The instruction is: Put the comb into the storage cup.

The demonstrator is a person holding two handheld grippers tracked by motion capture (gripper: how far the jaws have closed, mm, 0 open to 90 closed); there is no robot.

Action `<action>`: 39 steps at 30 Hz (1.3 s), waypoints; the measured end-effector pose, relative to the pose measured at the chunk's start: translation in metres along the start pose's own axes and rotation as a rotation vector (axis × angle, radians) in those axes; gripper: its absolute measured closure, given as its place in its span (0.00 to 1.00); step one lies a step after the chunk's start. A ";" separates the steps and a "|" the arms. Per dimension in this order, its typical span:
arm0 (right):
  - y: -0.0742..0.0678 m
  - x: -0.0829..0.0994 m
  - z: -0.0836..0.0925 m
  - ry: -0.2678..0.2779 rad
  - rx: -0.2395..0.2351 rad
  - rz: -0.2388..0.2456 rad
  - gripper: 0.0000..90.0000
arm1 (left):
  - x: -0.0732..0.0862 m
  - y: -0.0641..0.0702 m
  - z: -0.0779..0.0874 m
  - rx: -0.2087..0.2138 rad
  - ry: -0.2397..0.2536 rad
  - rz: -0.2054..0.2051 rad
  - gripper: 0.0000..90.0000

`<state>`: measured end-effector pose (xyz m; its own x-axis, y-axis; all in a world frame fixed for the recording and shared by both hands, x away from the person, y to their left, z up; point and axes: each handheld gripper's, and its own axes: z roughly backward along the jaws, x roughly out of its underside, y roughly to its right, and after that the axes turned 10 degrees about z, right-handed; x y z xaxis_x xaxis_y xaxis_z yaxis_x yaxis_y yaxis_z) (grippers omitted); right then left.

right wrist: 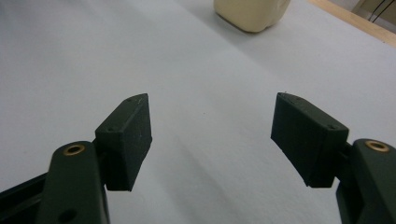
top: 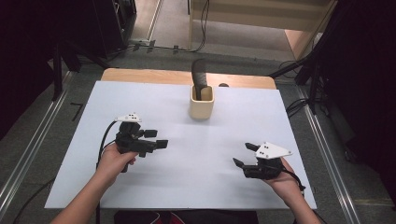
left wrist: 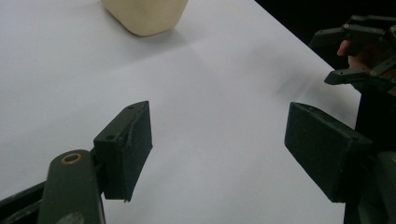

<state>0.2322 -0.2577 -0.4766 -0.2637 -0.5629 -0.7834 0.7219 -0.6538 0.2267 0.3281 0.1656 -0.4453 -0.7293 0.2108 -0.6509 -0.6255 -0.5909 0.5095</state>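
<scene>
The left gripper (top: 160,138) and right gripper (top: 243,154) both had jaws spread apart, gripping nothing; a cream square plastic cup (top: 201,102) stood well beyond them.

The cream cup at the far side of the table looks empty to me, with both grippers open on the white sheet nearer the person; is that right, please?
Not quite: the cream cup is not empty; a dark utensil stands in it, as the high view shows. The rest holds: the left gripper and right gripper are both open over the white sheet.
</scene>
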 end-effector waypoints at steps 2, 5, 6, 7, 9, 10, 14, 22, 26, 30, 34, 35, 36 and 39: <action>0.000 0.000 0.000 0.000 -0.001 0.004 0.30 | 0.002 0.000 0.001 -0.010 -0.008 -0.010 0.27; 0.000 0.000 0.000 0.000 -0.002 -0.001 0.30 | 0.006 0.000 0.004 -0.010 -0.013 -0.012 0.27; 0.000 0.000 0.000 -0.002 0.001 -0.003 0.30 | 0.007 0.000 0.005 -0.009 -0.012 -0.008 0.27; 0.000 0.000 0.000 -0.002 0.001 -0.005 0.30 | 0.008 0.000 0.006 -0.012 -0.012 -0.008 0.27; 0.001 0.000 0.000 -0.003 0.000 -0.006 0.30 | 0.010 -0.001 0.008 -0.014 -0.014 -0.007 0.27; 0.001 0.001 0.000 -0.003 0.001 -0.003 0.30 | 0.011 -0.001 0.009 -0.014 -0.014 -0.010 0.27; 0.001 0.001 0.000 -0.006 0.003 -0.006 0.30 | 0.014 -0.001 0.012 -0.017 -0.017 -0.007 0.27; 0.002 0.001 -0.001 -0.006 0.002 -0.002 0.30 | 0.021 -0.001 0.019 -0.051 -0.035 -0.030 0.27; 0.002 0.002 -0.001 -0.008 0.002 -0.001 0.30 | 0.025 -0.002 0.023 -0.060 -0.040 -0.038 0.27; 0.002 0.002 -0.001 -0.011 -0.001 -0.006 0.30 | 0.028 -0.003 0.026 -0.069 -0.041 -0.038 0.27; 0.002 0.002 -0.001 -0.009 0.001 -0.004 0.30 | 0.032 -0.003 0.029 -0.096 -0.053 -0.051 0.27; 0.002 0.002 -0.001 -0.011 -0.001 -0.005 0.30 | 0.033 -0.003 0.030 -0.101 -0.060 -0.057 0.27; 0.002 0.002 -0.001 -0.011 0.002 -0.004 0.30 | 0.034 -0.004 0.031 -0.104 -0.059 -0.059 0.27; 0.002 0.002 -0.002 -0.011 -0.002 -0.005 0.30 | 0.036 -0.004 0.033 -0.108 -0.063 -0.057 0.27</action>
<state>0.2345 -0.2596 -0.4785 -0.2741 -0.5650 -0.7782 0.7217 -0.6557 0.2219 0.2956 0.2011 -0.4524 -0.7113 0.2935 -0.6386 -0.6358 -0.6560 0.4067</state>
